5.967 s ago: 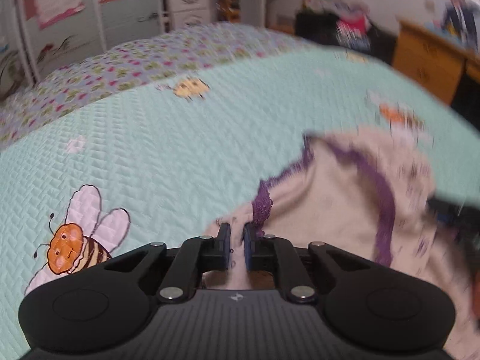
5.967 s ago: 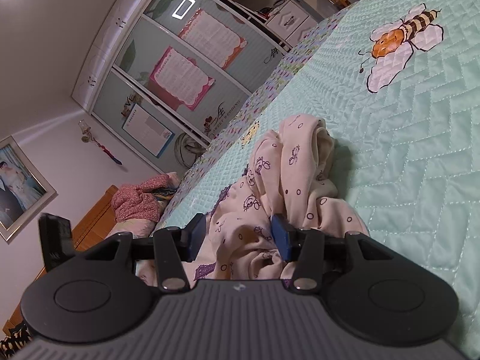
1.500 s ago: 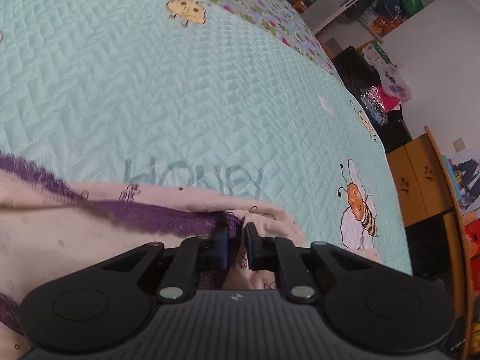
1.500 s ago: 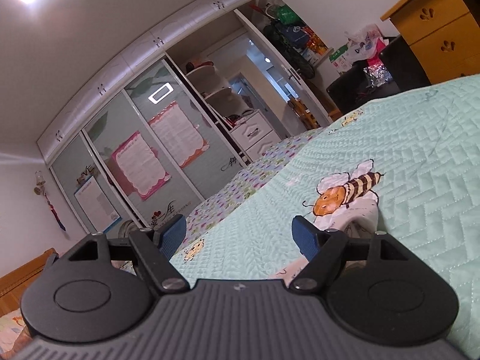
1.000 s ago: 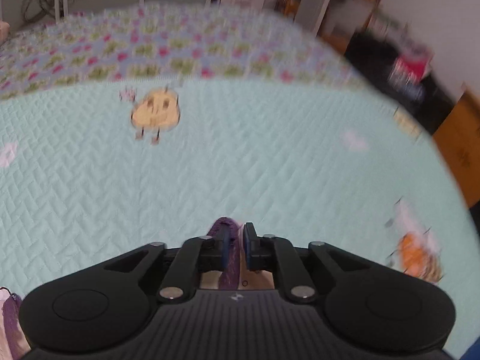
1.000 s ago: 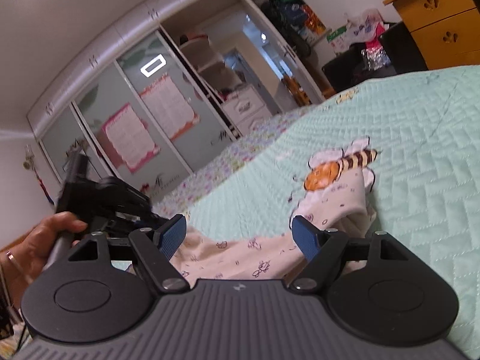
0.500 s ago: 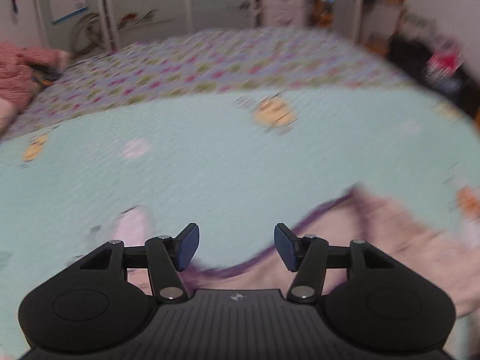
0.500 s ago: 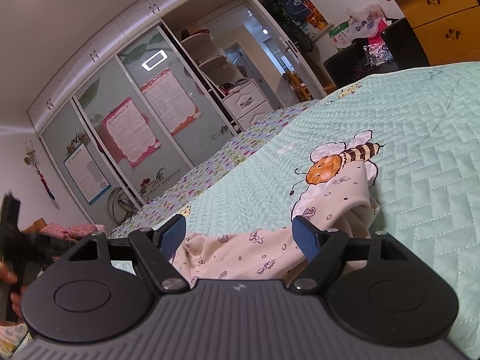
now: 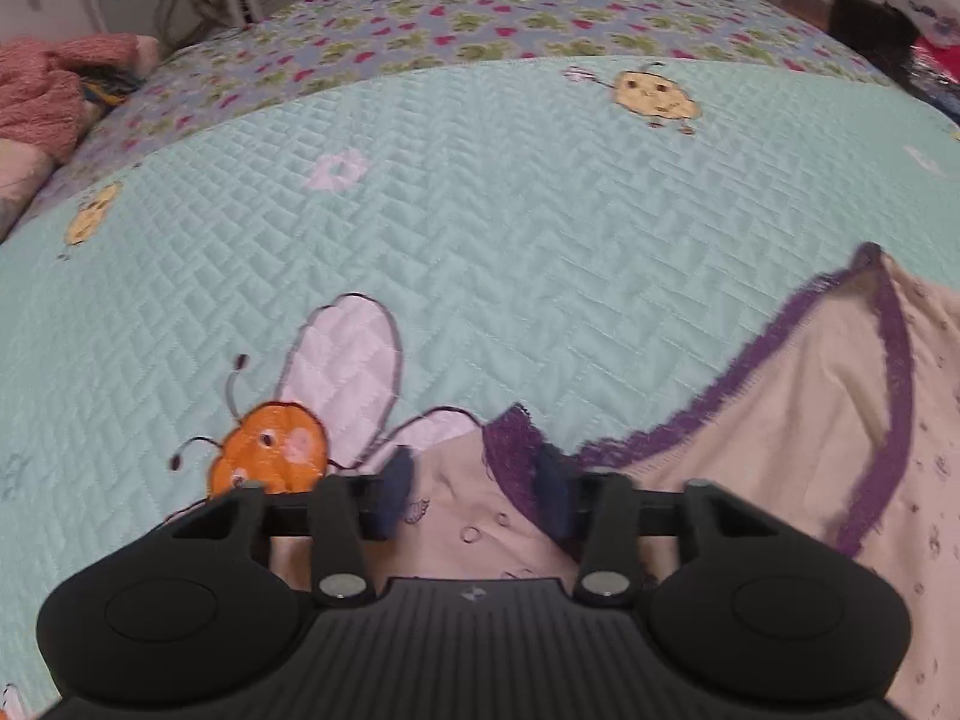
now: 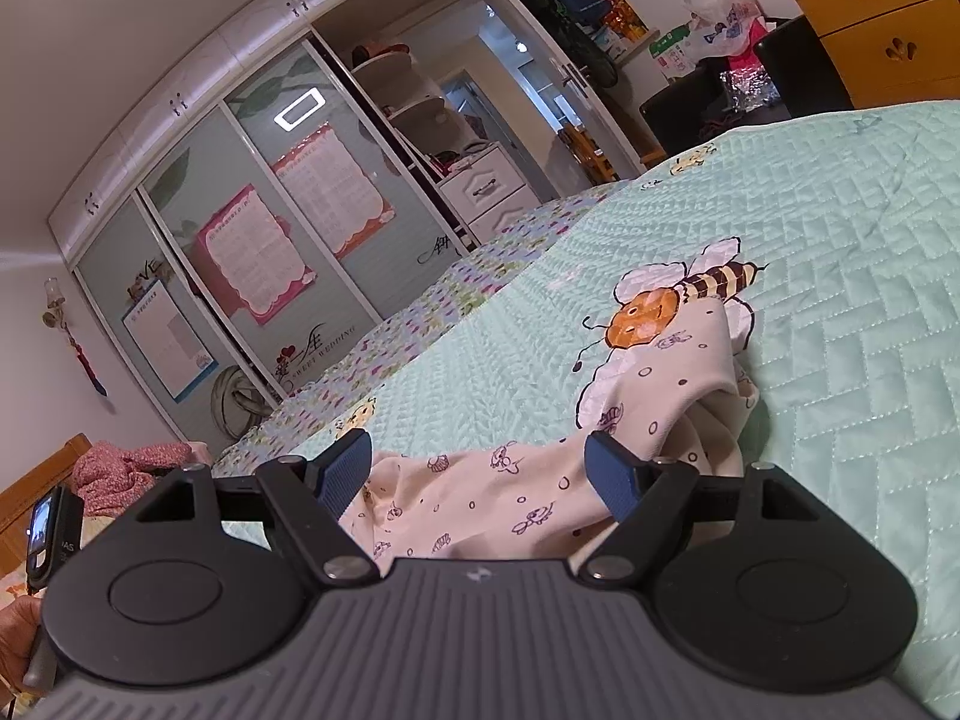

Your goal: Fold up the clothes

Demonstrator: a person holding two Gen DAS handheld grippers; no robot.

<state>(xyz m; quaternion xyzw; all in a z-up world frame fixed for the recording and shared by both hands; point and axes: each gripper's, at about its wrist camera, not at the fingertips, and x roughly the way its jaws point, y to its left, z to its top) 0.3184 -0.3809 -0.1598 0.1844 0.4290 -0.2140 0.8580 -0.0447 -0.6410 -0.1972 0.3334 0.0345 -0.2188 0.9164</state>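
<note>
garment [image 9: 750,438] btwn closing left gripper [image 9: 474,495]

Cream garment [image 9: 780,420] w/ purple trim; mint quilt [image 9: 510,228], bee print.

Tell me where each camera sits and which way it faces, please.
Left wrist: on the left gripper, tilted down at the garment on the bedspread; its jaws are closing, purple hem between them.
Right wrist: on the right gripper, jaws open, nearly level toward the wardrobe; a hand at the edge.
Shared: garment, bedspread.
</note>
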